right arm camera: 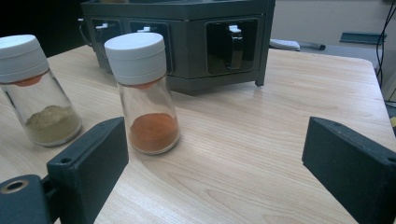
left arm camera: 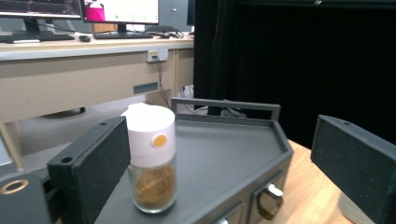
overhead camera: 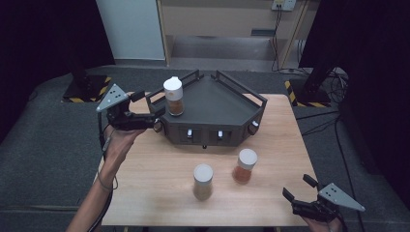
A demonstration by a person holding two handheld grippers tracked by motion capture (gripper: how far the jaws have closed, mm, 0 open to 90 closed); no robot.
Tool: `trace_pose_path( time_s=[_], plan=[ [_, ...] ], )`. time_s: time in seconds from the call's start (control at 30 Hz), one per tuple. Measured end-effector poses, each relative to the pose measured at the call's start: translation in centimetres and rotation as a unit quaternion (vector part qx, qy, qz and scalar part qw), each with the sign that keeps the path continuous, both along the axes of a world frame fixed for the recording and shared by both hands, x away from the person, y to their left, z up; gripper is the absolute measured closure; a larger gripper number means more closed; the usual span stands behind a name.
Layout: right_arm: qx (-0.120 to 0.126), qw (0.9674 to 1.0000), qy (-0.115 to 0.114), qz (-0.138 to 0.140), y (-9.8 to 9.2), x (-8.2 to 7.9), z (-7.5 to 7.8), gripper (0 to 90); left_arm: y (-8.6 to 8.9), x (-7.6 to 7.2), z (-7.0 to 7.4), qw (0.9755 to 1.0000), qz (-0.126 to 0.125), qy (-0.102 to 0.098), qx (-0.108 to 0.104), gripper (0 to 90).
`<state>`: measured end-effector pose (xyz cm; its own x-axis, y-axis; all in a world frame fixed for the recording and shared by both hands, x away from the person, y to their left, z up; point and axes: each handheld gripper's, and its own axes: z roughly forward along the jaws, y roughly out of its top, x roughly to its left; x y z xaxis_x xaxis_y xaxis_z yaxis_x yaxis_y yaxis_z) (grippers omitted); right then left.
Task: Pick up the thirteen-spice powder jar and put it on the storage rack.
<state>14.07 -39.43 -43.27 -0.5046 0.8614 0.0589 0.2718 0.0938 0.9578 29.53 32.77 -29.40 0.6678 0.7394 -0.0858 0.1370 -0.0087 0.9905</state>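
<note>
Brown spice jar (overhead camera: 173, 96) stands upright on the dark rack (overhead camera: 227, 104), near its left edge; left gripper (overhead camera: 151, 117) just beside it, jaws spread, nothing pinched. Risk: a jaw clips the jar and topples it off. Right gripper (overhead camera: 299, 190) idle, jaws spread, near the orange jar (overhead camera: 245, 166) on the bench (overhead camera: 159, 183)

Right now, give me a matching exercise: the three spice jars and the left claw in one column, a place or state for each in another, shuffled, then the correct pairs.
Things:
1. Brown-spice jar
2. Orange-spice jar
3. Pale-spice jar
4. Left claw

Places or states:
A. On the table, nearest its front edge
B. Open, beside the rack's left end
C. Standing on top of the dark rack
D. On the table, in front of the rack's right half

Pairs: 1-C, 2-D, 3-A, 4-B
</note>
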Motion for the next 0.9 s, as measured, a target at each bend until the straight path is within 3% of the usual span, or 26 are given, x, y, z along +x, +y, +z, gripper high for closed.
trace_pose_path(
  time_s=[0.13, 0.37, 0.53, 0.77, 0.9],
  plan=[
    [-0.001, 1.0, 0.0, -0.002, 0.0, 0.0, 0.0, 7.0, 1.3, -1.2, -1.2, 0.9997, -0.007, 0.0, -0.022, 3.8],
    [-0.001, 1.0, 0.0, -0.002, 0.0, -0.1, 0.0, 7.0, 2.3, -3.4, -3.0, 0.9999, -0.006, 0.005, -0.008, 3.8],
    [-0.002, 1.0, 0.0, -0.002, 0.1, 0.0, 0.1, 7.0, 3.0, -4.5, -5.2, 0.9997, -0.015, 0.013, -0.015, 3.7],
    [-0.003, 1.0, 0.001, -0.002, 0.1, 0.0, 0.1, 7.1, 3.5, -5.7, -7.8, 0.9994, -0.015, 0.031, -0.01, 3.7],
    [-0.003, 1.0, 0.002, -0.002, 0.1, 0.0, 0.1, 7.0, 3.6, -6.6, -9.1, 0.9994, -0.013, 0.03, -0.007, 3.7]
  ],
)
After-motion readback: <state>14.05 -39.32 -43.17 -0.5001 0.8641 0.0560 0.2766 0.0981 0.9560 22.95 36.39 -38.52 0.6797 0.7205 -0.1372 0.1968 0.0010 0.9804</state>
